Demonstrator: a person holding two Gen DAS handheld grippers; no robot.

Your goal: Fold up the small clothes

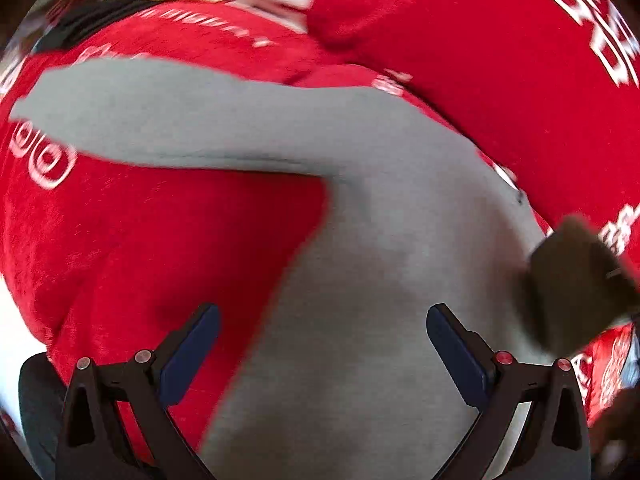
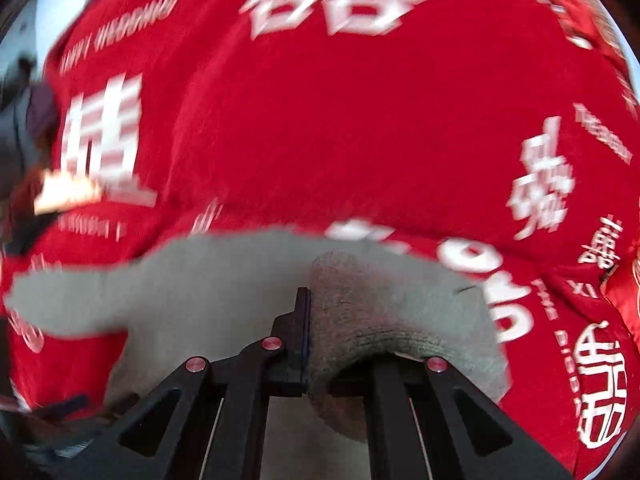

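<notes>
- Left wrist view: left claw gapes wide, nothing between its pads, above the grey garment filling centre frame on the red blanket.
- Right wrist view: right claw is clamped on the garment's folded edge, lower centre, blanket behind.

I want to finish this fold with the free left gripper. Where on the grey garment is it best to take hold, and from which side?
Probably the end of the grey garment's long sleeve, coming from above: it lies flat and thin on the red blanket, away from the right gripper's pinched edge. The left gripper is open.
</notes>
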